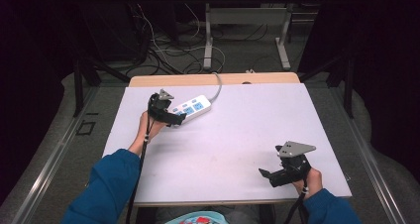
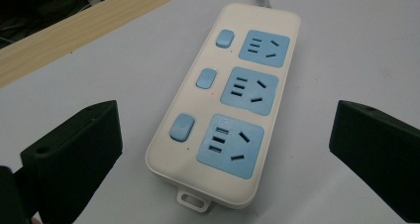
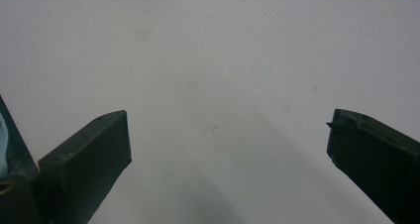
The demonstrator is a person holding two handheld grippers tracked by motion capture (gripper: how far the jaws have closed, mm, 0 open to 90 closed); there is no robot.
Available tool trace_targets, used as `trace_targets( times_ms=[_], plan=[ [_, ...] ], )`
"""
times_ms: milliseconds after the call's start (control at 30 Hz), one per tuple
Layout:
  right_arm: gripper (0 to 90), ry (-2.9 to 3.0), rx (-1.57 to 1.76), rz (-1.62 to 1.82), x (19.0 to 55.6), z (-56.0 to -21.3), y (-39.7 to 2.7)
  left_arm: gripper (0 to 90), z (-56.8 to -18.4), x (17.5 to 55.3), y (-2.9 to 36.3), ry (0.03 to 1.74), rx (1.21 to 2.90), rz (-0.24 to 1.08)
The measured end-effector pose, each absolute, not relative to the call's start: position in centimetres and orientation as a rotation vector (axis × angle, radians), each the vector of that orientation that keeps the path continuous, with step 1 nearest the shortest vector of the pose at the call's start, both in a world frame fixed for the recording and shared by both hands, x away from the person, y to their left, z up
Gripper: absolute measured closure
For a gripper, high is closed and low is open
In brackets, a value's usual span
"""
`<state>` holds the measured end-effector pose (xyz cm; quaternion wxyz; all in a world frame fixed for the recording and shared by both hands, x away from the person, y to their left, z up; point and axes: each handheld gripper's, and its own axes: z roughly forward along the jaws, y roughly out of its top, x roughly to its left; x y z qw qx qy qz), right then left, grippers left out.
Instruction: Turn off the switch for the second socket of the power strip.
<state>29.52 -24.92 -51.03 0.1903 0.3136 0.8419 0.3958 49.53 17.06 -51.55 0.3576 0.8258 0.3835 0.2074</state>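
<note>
The wide white-topped counter (image 1: 237, 149) with a pale wooden far edge is carrying the work, and a cream-white plastic power strip with three blue sockets and three blue switches (image 2: 225, 100) is lying flat near its far left part, its grey cable trailing off over the far edge. The person's left arm in a blue sleeve (image 1: 106, 184) is reaching forward so that the left tool (image 1: 174, 117) is hanging just at the strip's near end, probably lined up for a grasp across its short width. In the left gripper view its jaws are standing wide apart, one on either side of the strip's near end and not touching it, with nothing held. The right tool (image 1: 266, 176) is waiting well apart at the near right of the counter, likely kept clear until needed; its jaws are also standing wide over bare surface. The strip is looking clean and undamaged, each blue socket paired with a rounded blue switch, and a small hanging tab (image 2: 192, 200) is sticking out from its near end.
</note>
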Motion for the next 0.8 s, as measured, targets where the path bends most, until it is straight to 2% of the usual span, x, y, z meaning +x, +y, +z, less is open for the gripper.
trace_targets(
  times_ms=[500, 700, 800],
  plan=[
    [3.1, 2.371, 0.872, 1.105, 29.5, -51.0, -24.9, 0.8, -50.6, 50.4, 16.5, 1.006, 2.116, 0.574],
    [3.1, 2.372, 0.882, 1.107, 29.5, -51.0, -24.9, 7.0, -51.0, 50.9, 16.6, 1.016, 2.105, 0.579],
    [3.1, 2.370, 0.874, 1.107, 29.5, -51.0, -24.9, 14.9, -51.3, 51.1, 16.7, 1.038, 2.102, 0.579]
  ],
)
